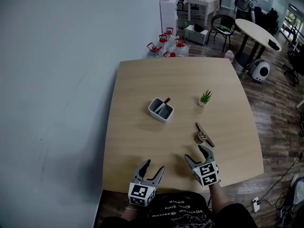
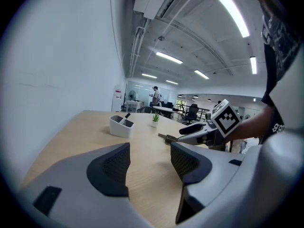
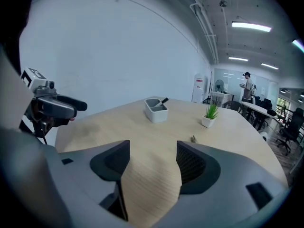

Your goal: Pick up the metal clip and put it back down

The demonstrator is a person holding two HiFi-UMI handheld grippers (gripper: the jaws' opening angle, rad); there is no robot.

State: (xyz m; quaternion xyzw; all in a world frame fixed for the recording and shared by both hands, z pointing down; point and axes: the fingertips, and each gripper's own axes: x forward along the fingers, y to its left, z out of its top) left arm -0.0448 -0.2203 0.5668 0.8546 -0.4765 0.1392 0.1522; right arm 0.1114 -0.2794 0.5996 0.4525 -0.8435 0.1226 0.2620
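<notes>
Tabletop [image 1: 142, 89] carries a grey pen holder [image 1: 161, 109] and a small potted plant [image 1: 205, 98], both beyond the metal clip [image 1: 204, 135]. The clip lies flat just ahead of the right tongs [image 1: 194, 152], untouched. Right tongs and left tongs [image 1: 155, 165] both gape wide, empty.

Pale blue-grey wall [image 1: 57, 80], left. Dark wood plank floor [image 1: 273, 113], right and far. Light wooden worktop [image 1: 137, 151], near. Round table [image 1: 254, 30] with black chair [image 1: 223, 23], far right. White table [image 1: 203, 3], far. Overhead strip lights [image 2: 232, 14].

Metal clip [image 1: 204, 136] on table [image 1: 137, 146], right of holder [image 1: 161, 109], before plant [image 1: 205, 98]; right tool [image 1: 194, 153] near clip, left tool [image 1: 154, 165] leftward.
</notes>
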